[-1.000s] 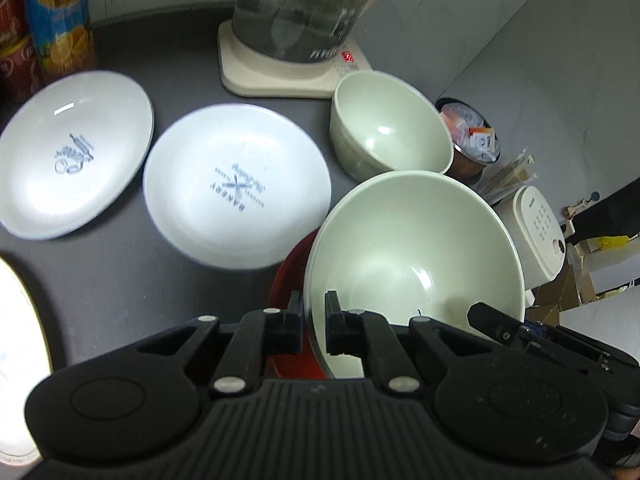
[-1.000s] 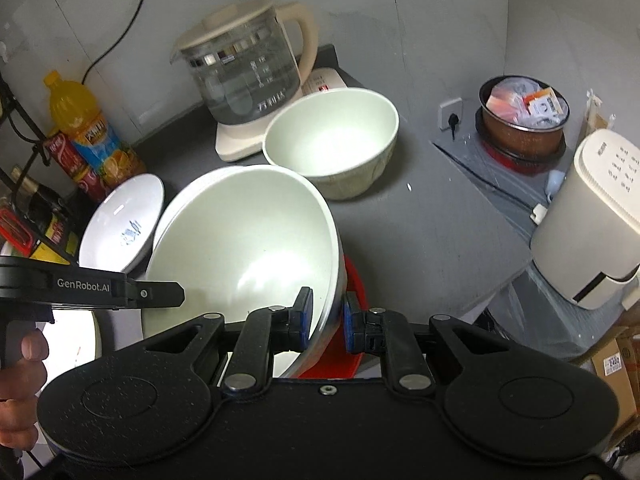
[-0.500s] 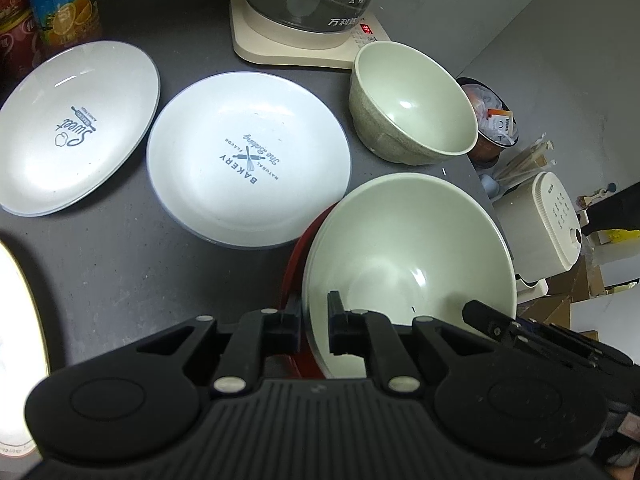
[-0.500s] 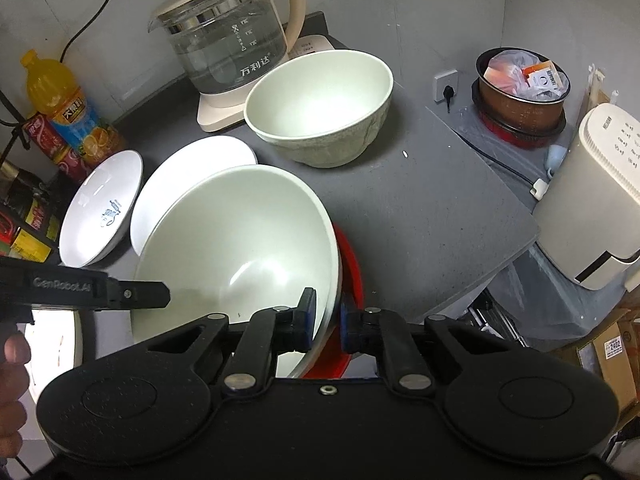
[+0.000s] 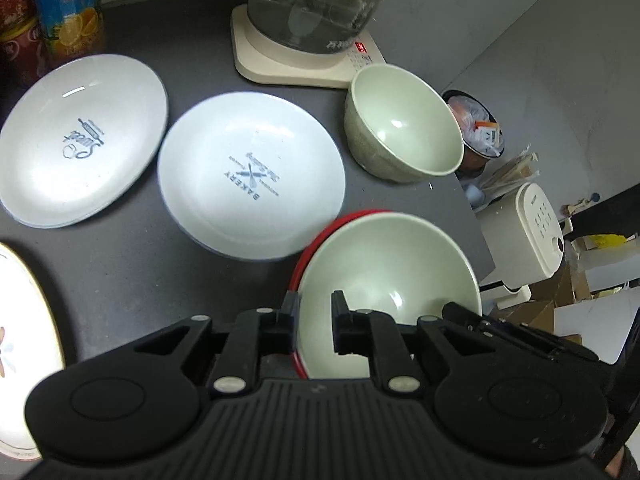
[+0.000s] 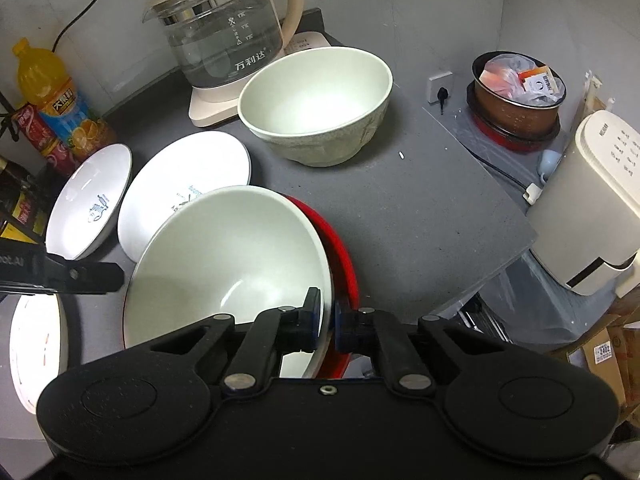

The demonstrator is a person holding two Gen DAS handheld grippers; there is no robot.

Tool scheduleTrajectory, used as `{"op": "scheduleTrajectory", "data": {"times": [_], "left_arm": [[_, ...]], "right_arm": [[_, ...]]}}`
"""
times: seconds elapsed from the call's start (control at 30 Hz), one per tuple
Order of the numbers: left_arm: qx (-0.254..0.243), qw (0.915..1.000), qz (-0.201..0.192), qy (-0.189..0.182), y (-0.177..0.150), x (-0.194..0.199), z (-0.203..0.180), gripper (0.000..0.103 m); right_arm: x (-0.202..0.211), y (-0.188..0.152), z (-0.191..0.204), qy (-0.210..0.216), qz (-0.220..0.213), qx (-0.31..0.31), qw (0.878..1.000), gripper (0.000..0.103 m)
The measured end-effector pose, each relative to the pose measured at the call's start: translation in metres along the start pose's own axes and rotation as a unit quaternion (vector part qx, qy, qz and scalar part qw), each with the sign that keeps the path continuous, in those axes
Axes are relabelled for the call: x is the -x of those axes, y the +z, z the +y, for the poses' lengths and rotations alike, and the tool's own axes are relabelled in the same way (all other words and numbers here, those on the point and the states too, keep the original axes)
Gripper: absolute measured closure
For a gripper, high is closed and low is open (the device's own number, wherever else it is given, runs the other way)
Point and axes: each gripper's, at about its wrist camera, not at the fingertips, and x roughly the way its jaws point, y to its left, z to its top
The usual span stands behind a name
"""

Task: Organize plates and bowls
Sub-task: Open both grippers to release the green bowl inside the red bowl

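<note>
A wide pale green bowl (image 5: 392, 264) (image 6: 232, 248) rests in a red dish (image 5: 316, 240) (image 6: 344, 256) at the near right of the dark counter. My right gripper (image 6: 327, 310) is shut on the bowl's right rim. My left gripper (image 5: 316, 308) straddles the left rims of the bowl and the dish. Its jaws are opening, and a gap shows beside the inner pad. A deep pale green bowl (image 5: 404, 136) (image 6: 316, 92) stands behind. Two white printed plates (image 5: 248, 176) (image 5: 80, 140) lie to the left.
A glass kettle (image 6: 224, 28) on its base stands at the back, with a juice bottle (image 6: 48, 92) and cans at the back left. A white gold-rimmed plate (image 5: 20, 320) lies at the near left. The counter ends on the right above a white appliance (image 6: 600, 200) and a filled pot (image 6: 520, 92).
The wide bowl has come down from a tilt and settled level in the red dish. My left jaws have widened around its rim; my right jaws have tightened.
</note>
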Motion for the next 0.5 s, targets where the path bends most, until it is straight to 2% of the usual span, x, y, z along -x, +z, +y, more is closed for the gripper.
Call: {"op": "scheduleTrajectory", "data": {"times": [0.13,0.2,0.27,0.4,0.5], "left_arm": [[-0.002,1.0000,-0.009,0.003,0.005,0.004,0.003,0.087],[-0.002,0.9999,-0.012,0.004,0.007,0.005,0.004,0.085],[-0.004,0.9998,-0.016,0.008,0.009,0.005,0.003,0.078],[-0.009,0.9995,-0.026,0.013,0.014,0.004,-0.001,0.072],[-0.012,0.9993,-0.032,0.014,0.018,0.003,-0.008,0.063]], "right_arm": [[0.006,0.006,0.001,0.008,-0.002,-0.005,1.000,0.083],[0.012,0.008,0.001,0.017,-0.010,-0.004,1.000,0.071],[0.020,0.010,0.002,0.007,-0.025,0.003,1.000,0.060],[0.031,0.016,-0.006,0.015,-0.042,-0.010,0.999,0.060],[0.032,0.020,-0.015,0.016,-0.046,-0.023,0.999,0.059]]}}
